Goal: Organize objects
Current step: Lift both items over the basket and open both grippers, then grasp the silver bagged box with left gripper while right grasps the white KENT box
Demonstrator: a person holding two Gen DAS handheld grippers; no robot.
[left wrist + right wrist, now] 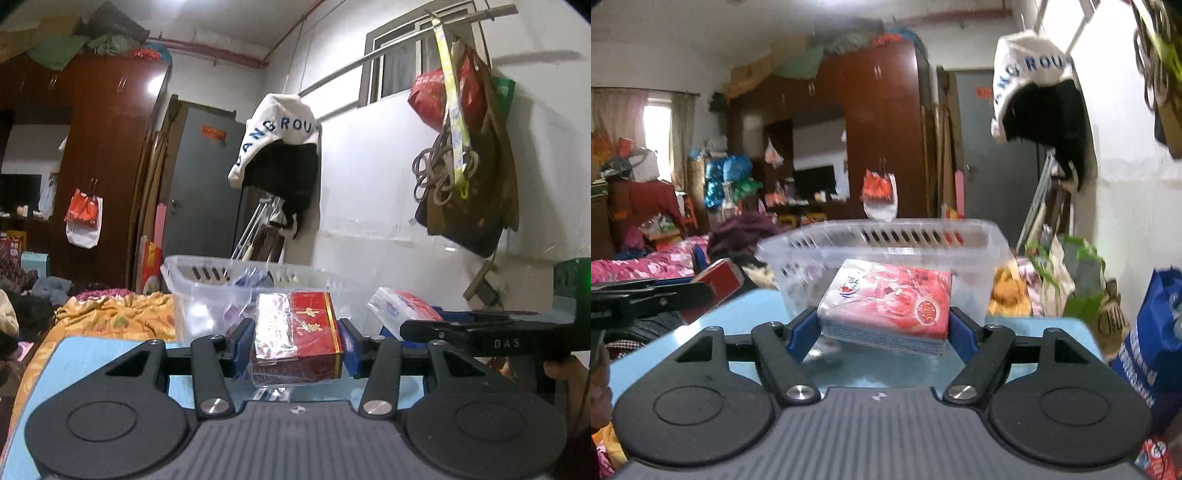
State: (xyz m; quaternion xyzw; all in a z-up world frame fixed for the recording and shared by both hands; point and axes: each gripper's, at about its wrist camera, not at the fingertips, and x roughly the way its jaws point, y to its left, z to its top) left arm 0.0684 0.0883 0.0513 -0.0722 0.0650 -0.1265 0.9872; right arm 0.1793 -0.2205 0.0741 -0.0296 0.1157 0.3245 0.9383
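Note:
My left gripper point(295, 343) is shut on a red cigarette pack point(303, 332) wrapped in clear film, held above the light blue table point(92, 354) just before a clear plastic basket point(207, 277). My right gripper point(884, 328) is shut on a red and white tissue pack point(890, 302), held just in front of the same basket point(886, 236). In the left wrist view the right gripper point(480, 332) and its tissue pack point(399, 306) show at the right. In the right wrist view the left gripper point(646, 299) and its red pack point(716, 280) show at the left.
The basket holds a few small packets point(251, 280). An orange bedspread point(110, 314) lies left of the table. A blue bag point(1148, 339) and green bags point(1078, 280) stand at the table's right. A white wall with hanging clothes point(472, 166) is behind.

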